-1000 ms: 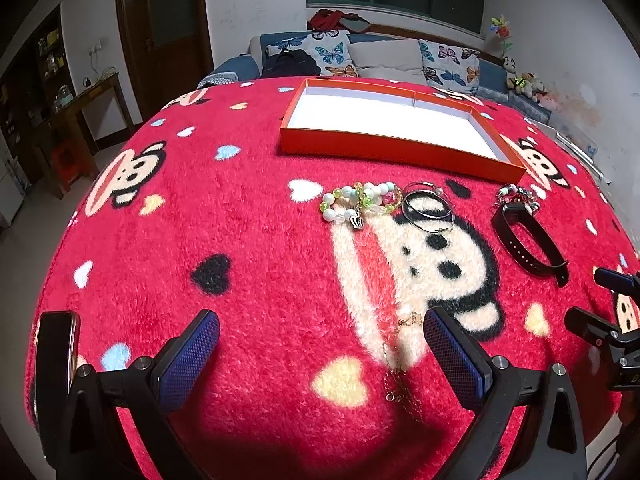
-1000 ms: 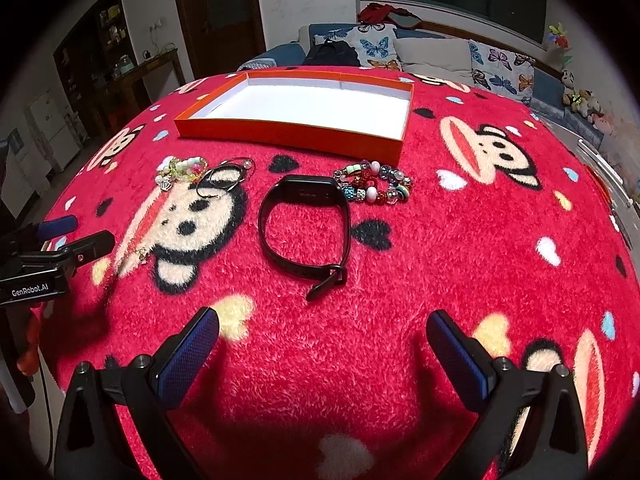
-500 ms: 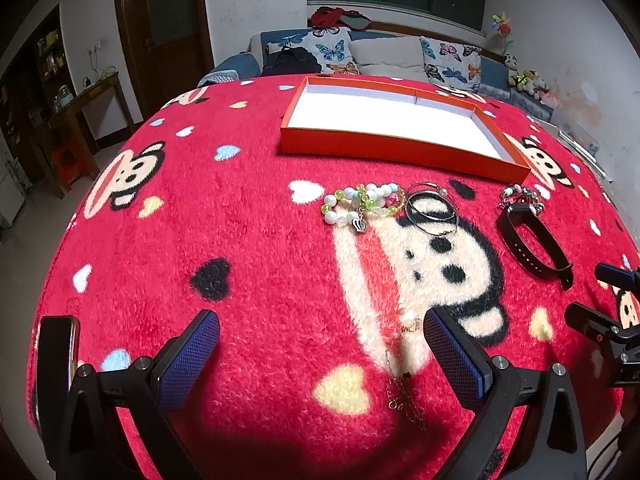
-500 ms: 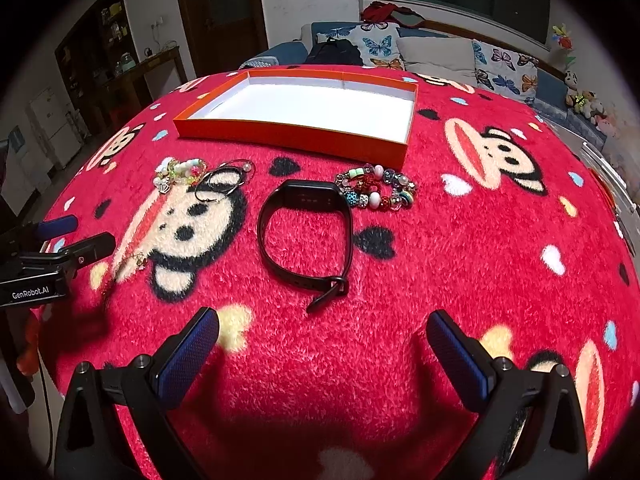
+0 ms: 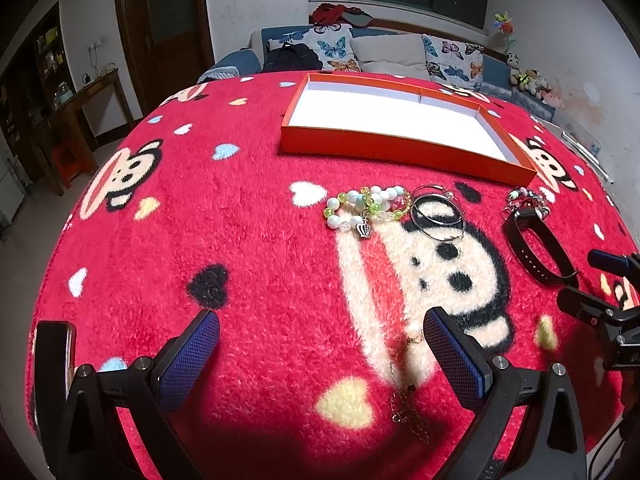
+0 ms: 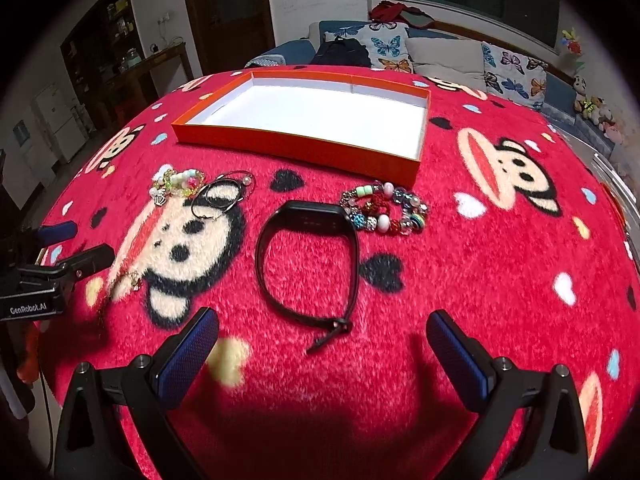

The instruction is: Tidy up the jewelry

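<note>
An orange tray (image 5: 400, 152) (image 6: 304, 148) with a white inside lies at the far side of the red blanket. In front of it lie a pastel bead bracelet (image 5: 366, 208) (image 6: 176, 184), thin black bangles (image 5: 438, 216) (image 6: 220, 196), a black wristband (image 6: 308, 264) (image 5: 536, 248) and a colourful bead bracelet (image 6: 384, 210) (image 5: 526, 200). A gold chain (image 5: 408, 384) (image 6: 128, 280) lies close to my left gripper's right finger. My left gripper (image 5: 320, 354) is open above the blanket. My right gripper (image 6: 322, 354) is open, just short of the wristband's clasp.
The red cartoon-monkey blanket (image 5: 240, 240) covers the whole surface. A phone (image 5: 52, 364) lies at its near left edge. A sofa with butterfly cushions (image 5: 380, 52) stands behind, a wooden side table (image 5: 80, 104) to the left.
Both grippers have eased forward a little, so the jewelry sits slightly nearer in each view. Neither has taken hold of anything.
</note>
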### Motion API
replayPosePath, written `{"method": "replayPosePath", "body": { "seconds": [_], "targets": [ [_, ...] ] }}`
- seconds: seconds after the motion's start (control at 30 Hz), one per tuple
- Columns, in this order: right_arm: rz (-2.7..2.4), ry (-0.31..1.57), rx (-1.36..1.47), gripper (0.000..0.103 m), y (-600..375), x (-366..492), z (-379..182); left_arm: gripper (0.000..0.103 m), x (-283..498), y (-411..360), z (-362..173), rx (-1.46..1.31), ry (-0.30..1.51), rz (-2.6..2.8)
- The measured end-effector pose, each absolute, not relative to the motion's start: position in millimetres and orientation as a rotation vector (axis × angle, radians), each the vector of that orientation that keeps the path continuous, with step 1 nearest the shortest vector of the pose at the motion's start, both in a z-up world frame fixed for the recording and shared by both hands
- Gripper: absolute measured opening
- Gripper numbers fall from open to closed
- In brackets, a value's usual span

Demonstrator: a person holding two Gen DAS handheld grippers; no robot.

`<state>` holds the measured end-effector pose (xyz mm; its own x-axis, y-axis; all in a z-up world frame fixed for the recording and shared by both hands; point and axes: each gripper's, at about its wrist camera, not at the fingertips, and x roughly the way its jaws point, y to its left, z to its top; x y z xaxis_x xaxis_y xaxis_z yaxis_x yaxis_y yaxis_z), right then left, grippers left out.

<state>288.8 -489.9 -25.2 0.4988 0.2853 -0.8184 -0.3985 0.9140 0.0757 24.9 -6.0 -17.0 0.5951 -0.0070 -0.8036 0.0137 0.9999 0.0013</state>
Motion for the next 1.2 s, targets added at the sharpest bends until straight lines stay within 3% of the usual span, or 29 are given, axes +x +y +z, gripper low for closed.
{"method": "replayPosePath", "body": {
  "seconds": [0.7,1.2],
  "targets": [
    [0.464,1.005,-0.149,0.103,-469,327,-40,0.102,66,-1,-20,-0.019,0.944,-0.070],
    [0.475,1.010,-0.160,0.096,-463,331,-45,0.061,103,-16,-14,0.024,0.903,-0.224]
  ]
}}
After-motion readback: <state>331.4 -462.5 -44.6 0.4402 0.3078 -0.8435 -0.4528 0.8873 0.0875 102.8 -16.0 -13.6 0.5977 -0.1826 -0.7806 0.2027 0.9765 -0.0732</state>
